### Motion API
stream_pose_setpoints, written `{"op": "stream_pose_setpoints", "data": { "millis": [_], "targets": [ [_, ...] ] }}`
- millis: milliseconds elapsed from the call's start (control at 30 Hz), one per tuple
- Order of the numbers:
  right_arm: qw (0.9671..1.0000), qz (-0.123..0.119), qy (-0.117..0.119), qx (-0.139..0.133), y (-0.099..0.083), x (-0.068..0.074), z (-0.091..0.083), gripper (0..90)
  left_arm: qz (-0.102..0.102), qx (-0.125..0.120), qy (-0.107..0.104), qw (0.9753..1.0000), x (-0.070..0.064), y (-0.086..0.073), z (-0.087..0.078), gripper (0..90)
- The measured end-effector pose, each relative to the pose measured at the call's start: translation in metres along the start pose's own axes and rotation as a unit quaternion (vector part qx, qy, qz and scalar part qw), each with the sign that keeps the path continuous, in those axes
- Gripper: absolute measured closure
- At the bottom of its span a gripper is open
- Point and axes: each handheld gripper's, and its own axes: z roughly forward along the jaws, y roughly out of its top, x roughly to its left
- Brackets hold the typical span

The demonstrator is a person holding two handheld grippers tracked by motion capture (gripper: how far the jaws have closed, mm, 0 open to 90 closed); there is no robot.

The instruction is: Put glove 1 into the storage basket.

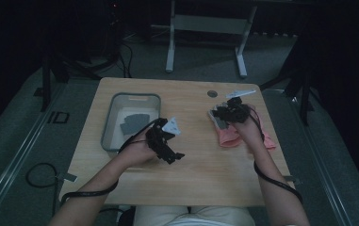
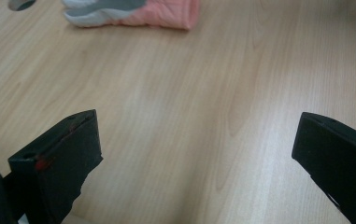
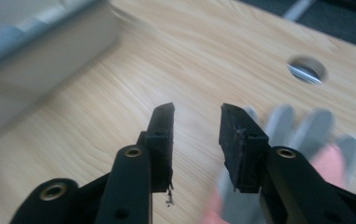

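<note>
Two tools above bare tabletop (image 2: 203, 107)

Dim lab, wooden table (image 1: 200, 174), stand legs (image 1: 170, 52)

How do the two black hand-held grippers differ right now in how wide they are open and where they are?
The left gripper has its jaws spread wide over bare wooden table, while the right gripper has its jaws only narrowly parted. The left gripper sits near the grey plastic bin; the right gripper hovers at the pink-and-grey glove. Both are black, two-jawed and hold nothing.
</note>
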Motion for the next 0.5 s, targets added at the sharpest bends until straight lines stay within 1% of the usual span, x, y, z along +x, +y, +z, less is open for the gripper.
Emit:
{"op": "stream_pose_setpoints", "data": {
  "millis": [33,67,100,133,167,200,267,333,367,400,467,500],
  "targets": [
    [1.0000,0.003,-0.005,0.005,-0.003,-0.004,0.002,66.9,-0.006,-0.003,-0.004,1.0000,-0.004,-0.002,0.003,1.0],
    [0.9999,0.006,-0.008,0.009,-0.006,-0.008,0.004,67.6,-0.005,-0.003,-0.008,1.0000,-0.007,-0.004,0.005,1.0],
    [0.9998,0.006,-0.014,0.014,-0.008,-0.012,0.005,67.8,-0.005,-0.001,-0.007,1.0000,-0.010,-0.007,0.008,1.0],
    [0.9998,0.006,-0.014,0.014,-0.008,-0.012,0.005,67.8,-0.005,-0.001,-0.007,1.0000,-0.010,-0.007,0.008,1.0],
    [0.9994,0.007,-0.025,0.022,-0.014,-0.019,0.011,67.8,-0.006,-0.005,-0.009,0.9999,-0.017,-0.012,0.013,1.0],
    [0.9993,0.007,-0.028,0.025,-0.016,-0.021,0.013,67.8,-0.010,-0.005,-0.011,0.9999,-0.020,-0.014,0.016,1.1],
    [0.9989,0.008,-0.035,0.030,-0.020,-0.026,0.018,67.8,-0.011,-0.006,-0.014,0.9998,-0.025,-0.019,0.019,1.0],
    [0.9985,0.008,-0.039,0.038,-0.023,-0.028,0.024,67.5,-0.015,-0.012,-0.014,0.9997,-0.032,-0.025,0.024,1.0],
    [0.9982,0.004,-0.042,0.042,-0.025,-0.029,0.027,67.3,-0.015,-0.012,-0.014,0.9997,-0.032,-0.025,0.024,1.0],
    [0.9978,0.004,-0.045,0.049,-0.026,-0.028,0.030,66.7,-0.017,-0.013,-0.016,0.9996,-0.039,-0.032,0.029,1.1],
    [0.9973,0.002,-0.047,0.056,-0.028,-0.029,0.036,64.9,-0.022,-0.009,-0.024,0.9994,-0.046,-0.039,0.037,1.0],
    [0.9968,0.003,-0.051,0.061,-0.029,-0.030,0.039,64.9,-0.024,-0.009,-0.030,0.9992,-0.049,-0.043,0.041,1.1]
  ]
}}
